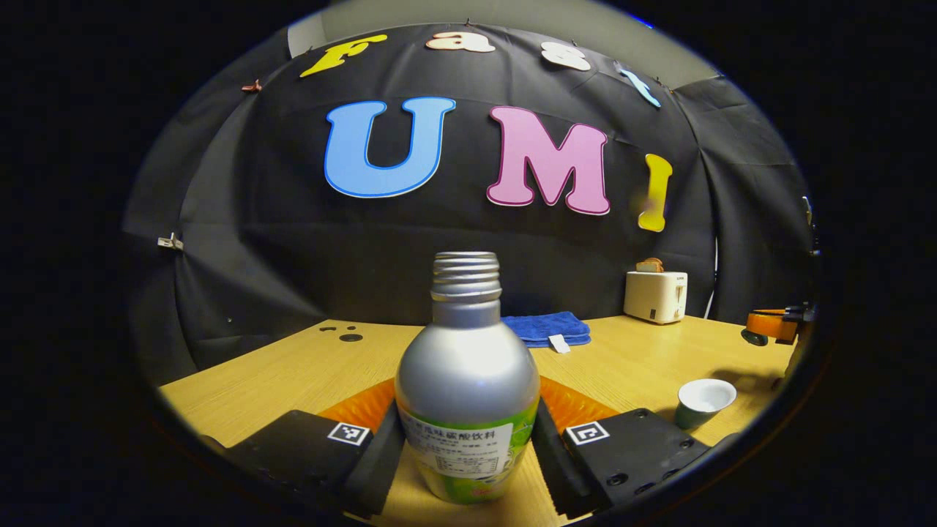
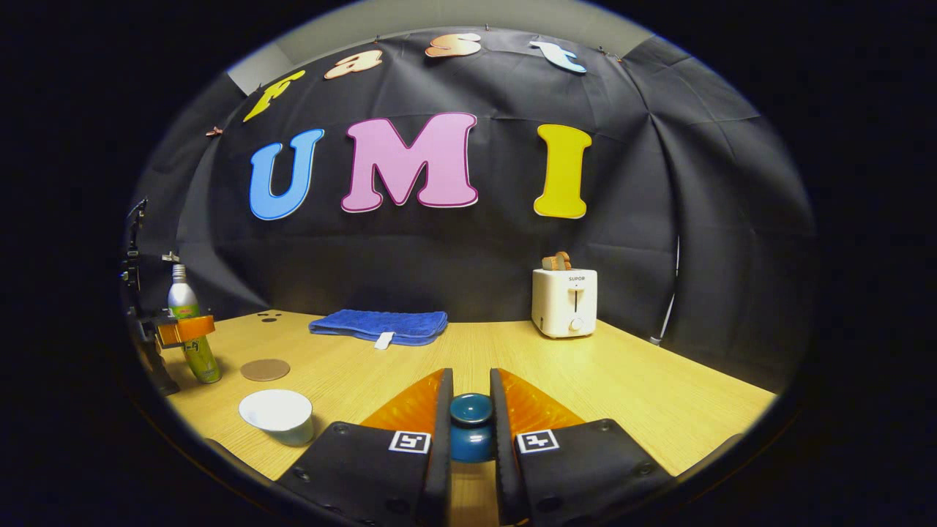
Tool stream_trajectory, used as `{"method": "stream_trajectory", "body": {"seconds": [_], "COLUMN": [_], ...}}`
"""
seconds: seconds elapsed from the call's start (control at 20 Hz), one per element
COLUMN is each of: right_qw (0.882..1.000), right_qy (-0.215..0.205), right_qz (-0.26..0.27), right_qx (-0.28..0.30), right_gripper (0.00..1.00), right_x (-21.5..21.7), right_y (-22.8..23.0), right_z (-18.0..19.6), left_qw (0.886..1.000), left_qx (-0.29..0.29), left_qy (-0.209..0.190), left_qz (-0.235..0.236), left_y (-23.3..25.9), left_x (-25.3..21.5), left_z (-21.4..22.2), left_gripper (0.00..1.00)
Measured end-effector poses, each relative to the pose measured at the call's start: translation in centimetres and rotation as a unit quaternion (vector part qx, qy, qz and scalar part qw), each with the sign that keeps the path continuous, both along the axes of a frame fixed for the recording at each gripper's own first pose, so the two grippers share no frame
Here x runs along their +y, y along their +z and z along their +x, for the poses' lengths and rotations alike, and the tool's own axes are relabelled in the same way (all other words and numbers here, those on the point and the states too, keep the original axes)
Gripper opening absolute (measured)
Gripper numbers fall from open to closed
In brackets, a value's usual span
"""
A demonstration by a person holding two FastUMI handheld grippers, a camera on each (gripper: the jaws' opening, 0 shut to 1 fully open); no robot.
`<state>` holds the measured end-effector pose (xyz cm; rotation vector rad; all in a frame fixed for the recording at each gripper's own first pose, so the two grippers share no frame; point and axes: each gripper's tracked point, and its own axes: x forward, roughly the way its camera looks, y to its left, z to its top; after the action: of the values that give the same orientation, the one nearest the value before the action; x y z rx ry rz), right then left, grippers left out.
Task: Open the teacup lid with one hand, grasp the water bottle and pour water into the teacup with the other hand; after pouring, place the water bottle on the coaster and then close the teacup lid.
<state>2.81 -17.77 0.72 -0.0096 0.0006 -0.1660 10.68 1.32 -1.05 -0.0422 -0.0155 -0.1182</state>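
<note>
A silver water bottle (image 1: 467,366) with a green label and an uncapped threaded neck stands upright between the fingers of my left gripper (image 1: 468,446), which is shut on its lower body. In the right gripper view the same water bottle (image 2: 183,300) shows at far left, held by the left gripper (image 2: 187,329), just left of a round brown coaster (image 2: 265,369). The teacup (image 2: 278,416) sits uncovered on the table, its white inside showing. My right gripper (image 2: 471,413) is shut on the knob of the dark teal lid (image 2: 471,428), right of the cup. The teacup (image 1: 705,401) lies to the bottle's right.
A folded blue towel (image 2: 381,326) lies at the back of the wooden table (image 2: 644,395). A white toaster (image 2: 564,301) with toast in it stands at the back right. The right gripper (image 1: 776,326) shows at the far right edge of the left gripper view.
</note>
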Motion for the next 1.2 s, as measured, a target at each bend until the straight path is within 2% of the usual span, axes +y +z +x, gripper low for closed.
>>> {"method": "stream_trajectory", "body": {"seconds": [0.3,0.4,0.65,0.75,0.9,1.2], "right_qw": [1.0,1.0,1.0,1.0,0.995,0.984], "right_qy": [-0.001,-0.002,-0.004,0.016,0.083,0.169], "right_qz": [0.0,0.0,0.001,0.013,0.057,0.034], "right_qx": [0.0,0.0,0.0,0.001,-0.006,0.046], "right_gripper": [0.28,0.28,0.28,0.28,0.28,0.28], "right_x": [0.0,0.0,0.5,2.7,8.9,17.2], "right_y": [0.0,0.0,0.0,-0.1,0.7,-1.5], "right_z": [0.0,0.0,-0.2,-0.4,0.4,2.6], "left_qw": [1.0,1.0,1.0,1.0,1.0,1.0], "left_qx": [-0.002,-0.001,-0.001,-0.002,-0.003,-0.002], "left_qy": [-0.019,-0.009,0.002,0.003,0.008,0.008], "left_qz": [0.019,0.018,0.018,0.019,0.019,0.019], "left_y": [-0.2,-0.2,-0.2,-0.2,-0.3,-0.4], "left_x": [-1.2,-0.8,-0.1,0.0,0.2,0.1], "left_z": [-1.2,-1.7,-4.5,-5.6,-6.4,-6.5], "left_gripper": [0.85,0.98,0.97,0.97,0.97,0.98]}}
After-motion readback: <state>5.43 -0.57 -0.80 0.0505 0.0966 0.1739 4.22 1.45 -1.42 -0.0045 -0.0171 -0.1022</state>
